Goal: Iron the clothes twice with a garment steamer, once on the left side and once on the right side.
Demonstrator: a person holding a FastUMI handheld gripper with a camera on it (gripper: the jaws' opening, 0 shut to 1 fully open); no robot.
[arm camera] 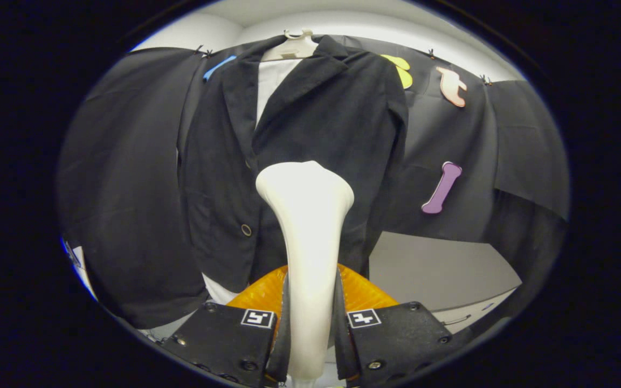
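A black jacket [310, 124] over a white shirt [270, 86] hangs on a pale hanger [291, 47] against the booth's black cloth wall. My gripper [310, 323] is shut on the white handle of the garment steamer [306, 215], both fingers pressing its sides. The steamer's wide head rises beyond the fingers and sits in front of the jacket's middle, just right of its front opening and button [246, 230]. Whether the head touches the cloth I cannot tell. An orange ribbed part [361, 293] shows behind the handle, just above the fingers.
The black cloth wall [127, 178] spreads to both sides of the jacket. A light grey wall panel [440, 269] shows below the cloth to the right of the steamer. The jacket's lower hem hangs left of the fingers.
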